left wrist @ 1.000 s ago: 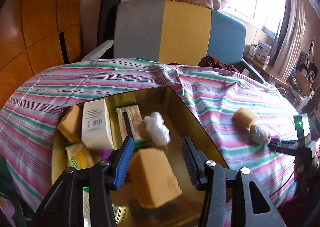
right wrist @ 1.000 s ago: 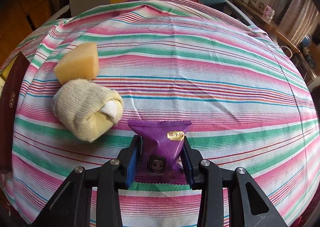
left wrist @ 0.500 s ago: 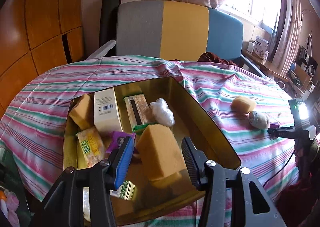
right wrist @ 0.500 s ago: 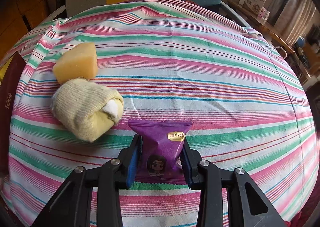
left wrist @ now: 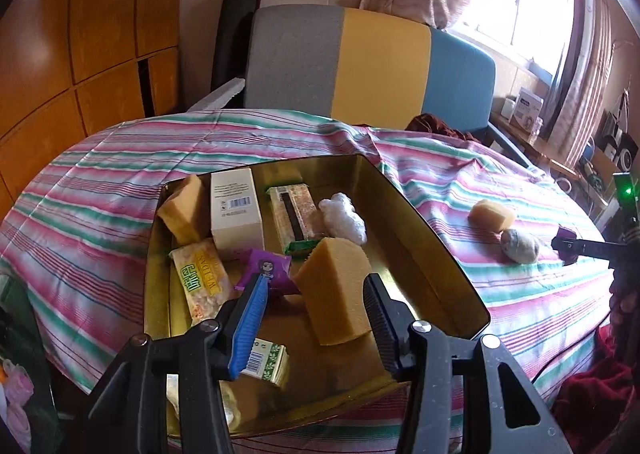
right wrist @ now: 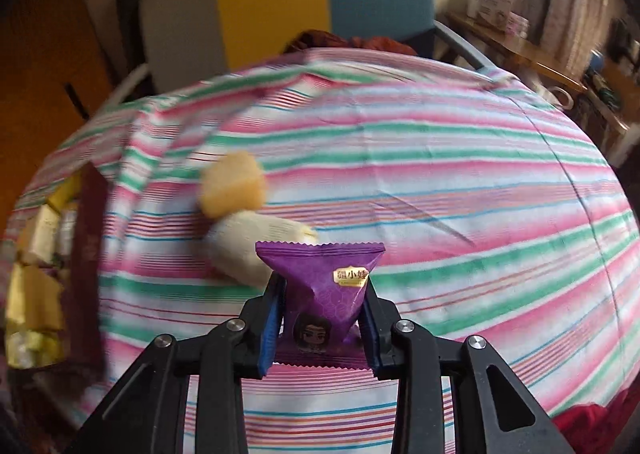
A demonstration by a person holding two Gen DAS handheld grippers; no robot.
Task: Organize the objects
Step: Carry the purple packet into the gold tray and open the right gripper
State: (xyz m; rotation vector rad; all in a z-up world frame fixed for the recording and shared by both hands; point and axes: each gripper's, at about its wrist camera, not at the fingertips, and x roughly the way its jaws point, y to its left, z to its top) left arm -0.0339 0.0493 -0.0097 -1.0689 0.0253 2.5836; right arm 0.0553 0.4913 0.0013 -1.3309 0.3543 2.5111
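Observation:
My right gripper is shut on a purple snack packet and holds it above the striped tablecloth. Just behind it lie a rolled cream sock and a yellow sponge piece. My left gripper hangs open over the near end of the gold tin. A large yellow sponge stands inside the tin beyond its fingers, free of the pads. The left wrist view also shows the right gripper at the far right, beside the sock.
The tin holds a white box, another purple packet, a white wad, a sponge and several cracker packs. A grey, yellow and blue chair stands behind the table. A cluttered side shelf runs under the window.
My right gripper has risen off the cloth with the purple packet. The left gripper has drawn back from the tin, leaving the large sponge standing inside.

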